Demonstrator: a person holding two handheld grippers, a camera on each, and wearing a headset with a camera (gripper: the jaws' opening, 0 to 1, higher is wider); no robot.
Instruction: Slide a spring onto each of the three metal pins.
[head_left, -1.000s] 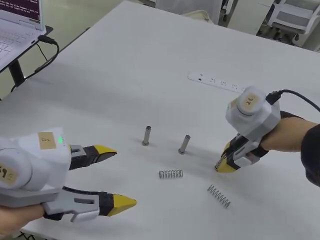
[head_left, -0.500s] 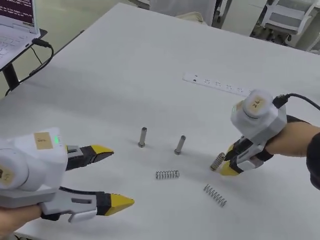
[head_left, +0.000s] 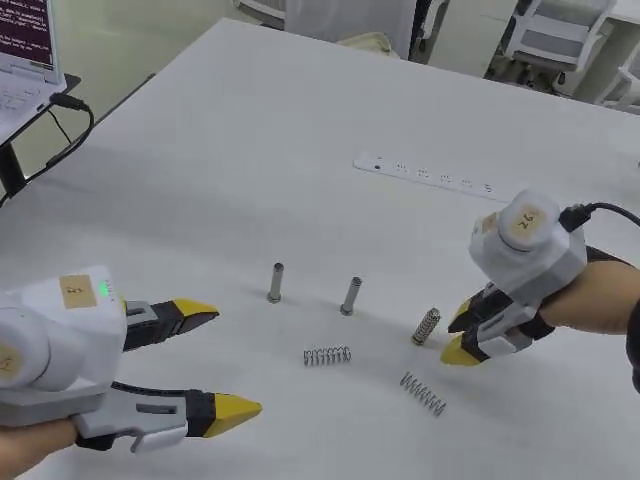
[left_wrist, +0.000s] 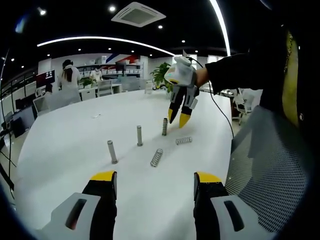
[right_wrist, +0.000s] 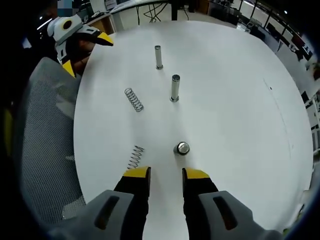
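White table: carries all parts. Left claw: gapes wide, grips nothing. Right claw: parted narrowly, grips nothing. Power strip: lies well beyond right claw. Pin wearing a spring: stands just ahead of right claw's tips, apart from them. Bare pin and second bare pin: stand upright between the claws. Loose spring: lies between the claws; second loose spring: just beside right claw.

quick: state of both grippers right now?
left gripper: open, holding nothing.
right gripper: open, holding nothing, tips beside the pin with a spring on it.
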